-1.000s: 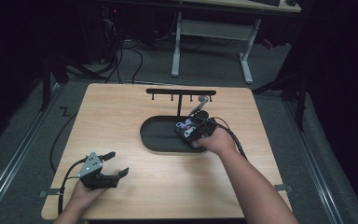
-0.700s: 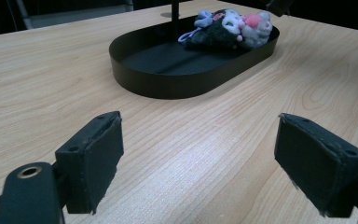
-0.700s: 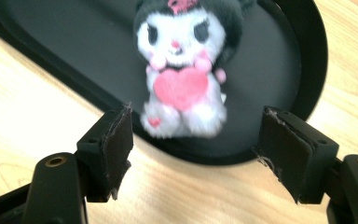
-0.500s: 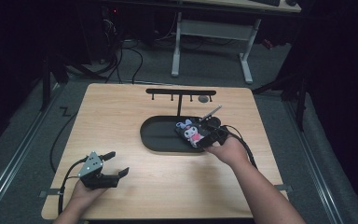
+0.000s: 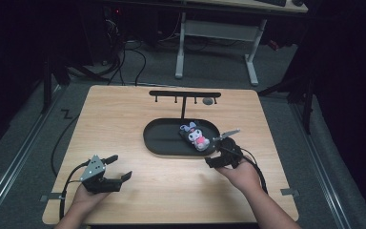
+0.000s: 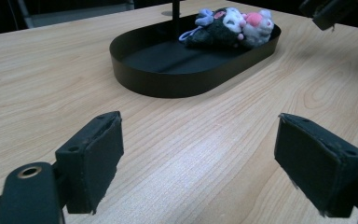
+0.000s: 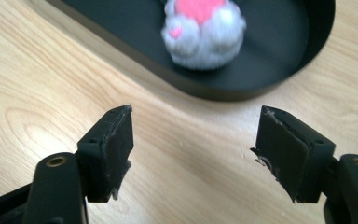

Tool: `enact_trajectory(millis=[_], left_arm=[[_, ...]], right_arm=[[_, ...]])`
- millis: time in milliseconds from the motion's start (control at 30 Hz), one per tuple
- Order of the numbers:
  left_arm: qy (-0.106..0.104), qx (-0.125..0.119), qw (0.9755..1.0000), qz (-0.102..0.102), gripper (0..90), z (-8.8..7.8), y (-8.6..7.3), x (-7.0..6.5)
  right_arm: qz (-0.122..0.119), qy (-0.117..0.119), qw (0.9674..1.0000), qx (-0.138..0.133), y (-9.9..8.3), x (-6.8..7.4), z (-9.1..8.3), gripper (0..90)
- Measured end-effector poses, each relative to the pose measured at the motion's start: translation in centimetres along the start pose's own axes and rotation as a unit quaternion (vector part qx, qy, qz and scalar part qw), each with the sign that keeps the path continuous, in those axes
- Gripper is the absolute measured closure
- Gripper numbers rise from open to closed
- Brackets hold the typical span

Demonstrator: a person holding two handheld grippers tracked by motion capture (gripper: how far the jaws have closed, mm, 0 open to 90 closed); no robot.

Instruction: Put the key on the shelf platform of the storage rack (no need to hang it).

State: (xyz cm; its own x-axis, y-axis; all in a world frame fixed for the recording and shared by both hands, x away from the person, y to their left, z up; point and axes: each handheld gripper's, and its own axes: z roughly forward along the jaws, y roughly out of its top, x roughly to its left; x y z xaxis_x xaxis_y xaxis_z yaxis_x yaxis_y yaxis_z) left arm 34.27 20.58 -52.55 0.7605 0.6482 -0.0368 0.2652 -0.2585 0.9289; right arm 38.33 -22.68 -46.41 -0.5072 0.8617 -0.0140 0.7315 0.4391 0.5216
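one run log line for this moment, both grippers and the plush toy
plush toy: lying in black tray | right gripper: open, empty, beside tray | left gripper: open, empty, over table

The wooden table [image 5: 124,119] bears a black oval tray [image 5: 162,143] near its middle.

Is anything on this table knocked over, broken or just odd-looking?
Nothing is spilled or broken. The plush toy lies on its side at the right end of the black tray, not hung on the hook rack behind it. The right gripper has frayed pads, which look worn.
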Motion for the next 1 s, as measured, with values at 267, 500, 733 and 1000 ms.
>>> enact_trajectory(millis=[267,500,733,1000], left_arm=[[0.002,0.001,1.0,0.001,16.5,0.1,0.0,-0.1],[0.002,0.001,1.0,0.002,16.6,0.1,0.0,-0.1],[0.001,0.002,1.0,0.002,16.6,0.1,0.0,-0.1],[0.005,0.003,1.0,0.002,16.6,0.1,0.0,-0.1]], right_arm=[[0.011,-0.01,0.9977,-0.067,-5.1,0.5,0.3,29.5],[0.024,-0.015,0.9902,-0.137,-9.7,1.0,0.3,30.4],[0.016,-0.024,0.9786,-0.204,-12.3,2.1,-0.6,30.6],[0.013,-0.027,0.9721,-0.233,-12.7,1.3,-1.9,27.7]])
